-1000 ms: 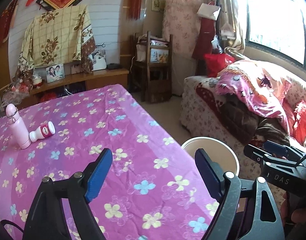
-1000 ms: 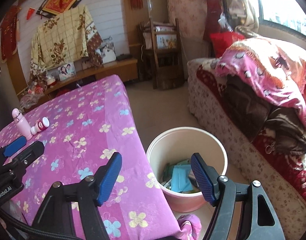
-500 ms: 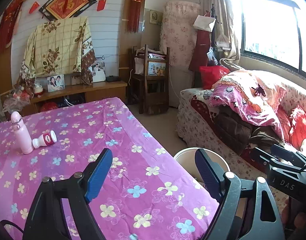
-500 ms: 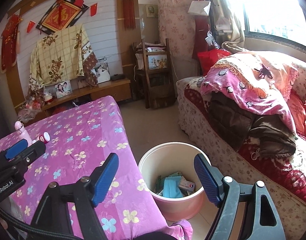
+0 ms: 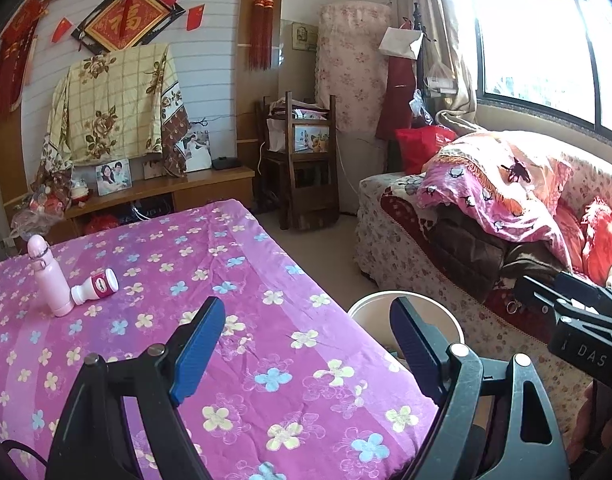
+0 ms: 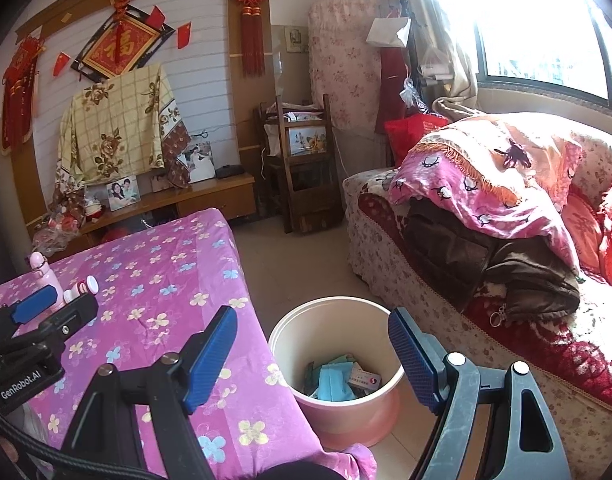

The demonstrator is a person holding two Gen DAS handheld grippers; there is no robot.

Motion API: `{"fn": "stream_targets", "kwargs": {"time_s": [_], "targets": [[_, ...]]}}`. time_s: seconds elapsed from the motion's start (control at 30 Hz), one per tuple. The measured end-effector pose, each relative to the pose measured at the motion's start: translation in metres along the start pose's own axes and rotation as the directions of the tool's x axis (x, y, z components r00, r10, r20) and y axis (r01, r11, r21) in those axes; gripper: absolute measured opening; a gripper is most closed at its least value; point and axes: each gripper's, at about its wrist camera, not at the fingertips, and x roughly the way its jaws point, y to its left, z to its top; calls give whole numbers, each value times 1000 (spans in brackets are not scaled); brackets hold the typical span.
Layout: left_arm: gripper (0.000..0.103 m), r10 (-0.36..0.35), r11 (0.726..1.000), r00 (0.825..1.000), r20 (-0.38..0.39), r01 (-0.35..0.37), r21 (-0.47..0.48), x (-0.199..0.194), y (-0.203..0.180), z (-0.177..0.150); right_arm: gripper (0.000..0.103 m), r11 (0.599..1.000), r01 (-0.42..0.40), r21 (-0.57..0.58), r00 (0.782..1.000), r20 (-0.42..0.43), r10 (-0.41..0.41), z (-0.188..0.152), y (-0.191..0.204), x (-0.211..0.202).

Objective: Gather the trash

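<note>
Both grippers open, empty; bin holds trash, perhaps masks.

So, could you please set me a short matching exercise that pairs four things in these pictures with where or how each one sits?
Things:
1. pink bottle
2. small white bottle
3. trash bin
4. right gripper

Places or states:
A. on the floor between the table and the sofa, with wrappers inside
B. standing upright on the flowered cloth
C. open, holding nothing
D. lying on its side, against the upright bottle's base

Pairs: 1-B, 2-D, 3-A, 4-C
</note>
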Motion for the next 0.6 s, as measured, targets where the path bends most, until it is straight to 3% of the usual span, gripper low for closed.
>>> {"fn": "stream_targets", "kwargs": {"time_s": [0.6], "targets": [[85, 10, 1000, 1000, 3, -10, -4, 1, 2, 1, 81, 1000, -2, 3, 1000, -7, 2, 2, 0, 1]]}}
